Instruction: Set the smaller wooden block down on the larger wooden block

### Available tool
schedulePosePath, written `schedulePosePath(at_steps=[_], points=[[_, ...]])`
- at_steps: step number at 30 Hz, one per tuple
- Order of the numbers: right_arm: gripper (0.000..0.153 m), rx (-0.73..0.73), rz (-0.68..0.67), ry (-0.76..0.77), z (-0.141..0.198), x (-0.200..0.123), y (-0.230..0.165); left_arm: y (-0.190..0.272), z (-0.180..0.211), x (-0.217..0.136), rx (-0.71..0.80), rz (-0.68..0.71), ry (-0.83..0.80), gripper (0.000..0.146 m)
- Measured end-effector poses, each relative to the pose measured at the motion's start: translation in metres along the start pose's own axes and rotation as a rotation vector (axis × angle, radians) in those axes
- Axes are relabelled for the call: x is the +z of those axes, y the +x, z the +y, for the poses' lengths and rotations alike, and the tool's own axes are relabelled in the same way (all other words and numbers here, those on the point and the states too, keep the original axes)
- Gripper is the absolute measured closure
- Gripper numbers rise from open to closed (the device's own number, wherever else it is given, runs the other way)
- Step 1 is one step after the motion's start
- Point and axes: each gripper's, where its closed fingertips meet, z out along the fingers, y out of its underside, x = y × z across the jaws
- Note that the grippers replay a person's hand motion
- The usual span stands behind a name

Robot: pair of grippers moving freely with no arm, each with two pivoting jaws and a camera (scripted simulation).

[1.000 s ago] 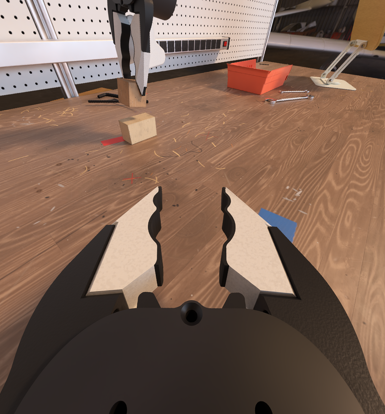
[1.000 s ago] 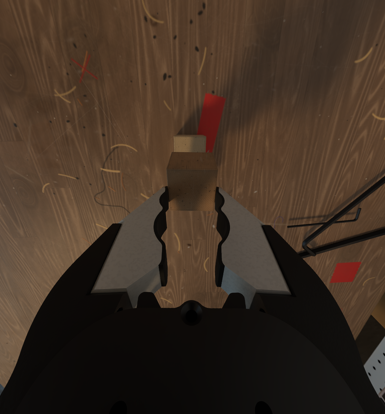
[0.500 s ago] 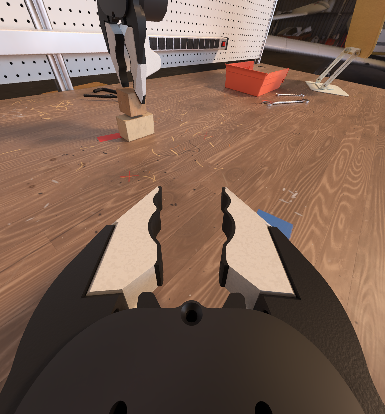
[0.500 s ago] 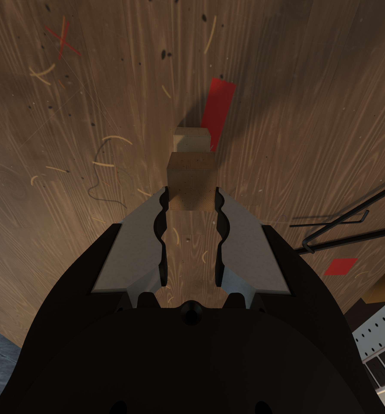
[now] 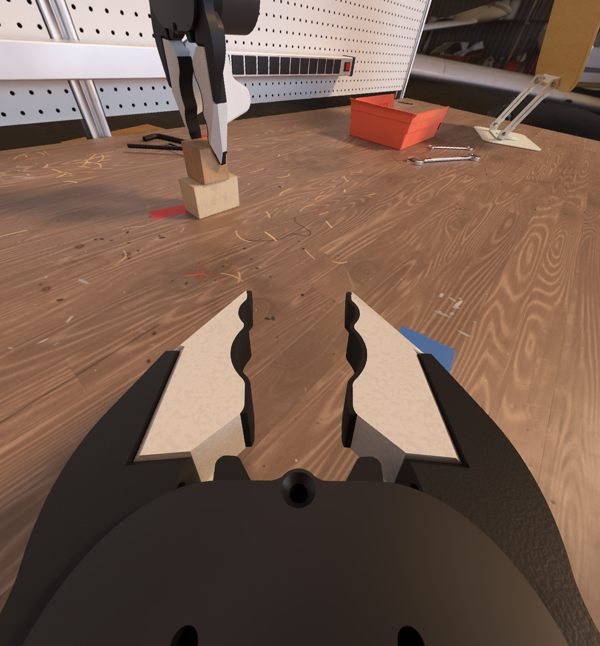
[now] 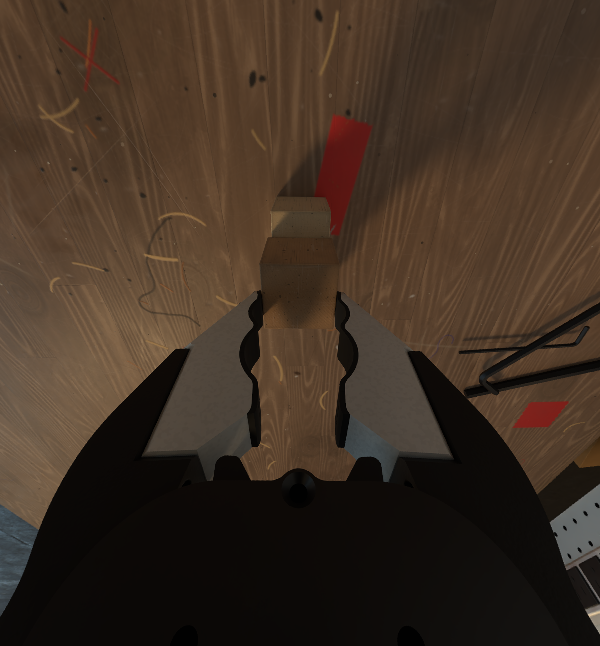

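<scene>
The smaller, darker wooden block (image 5: 204, 164) is pinched between the fingertips of my right gripper (image 5: 209, 153), which points down from above. The block looks a little tilted, and its underside seems to touch the top of the larger, paler block (image 5: 211, 197) on the bench. In the right wrist view, my right gripper (image 6: 298, 297) is shut on the smaller block (image 6: 298, 279), and the larger block (image 6: 300, 216) shows just beyond it. My left gripper (image 5: 298, 297) is open and empty, low over the bench and well in front of the blocks.
A red tape strip (image 5: 167, 211) lies beside the larger block. Black hex keys (image 5: 155, 141) lie behind the blocks. An orange bin (image 5: 396, 122), two wrenches (image 5: 445, 159) and a lamp base (image 5: 506, 138) are at the far right. A pegboard wall (image 5: 326, 35) bounds the back. Blue tape (image 5: 428, 346) lies near my left gripper.
My right gripper has carried the smaller block from behind the larger block to above it and lowered it onto its top. My left gripper stays open and has hardly moved.
</scene>
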Motion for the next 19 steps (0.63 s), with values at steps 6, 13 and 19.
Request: schedulePosePath(at_steps=[6,13,19], points=[[0.098,0.002,0.009,0.022,0.003,-0.004,0.002,0.0,0.0,0.0,0.004,-0.004,0.002,0.093],[0.095,0.001,0.031,0.093,0.003,-0.017,0.004,0.0,0.001,0.0,0.013,-0.007,0.0,0.093],[0.096,-0.01,0.037,0.091,0.006,-0.017,0.0,0.0,0.001,0.0,0.019,-0.009,-0.002,0.093]])
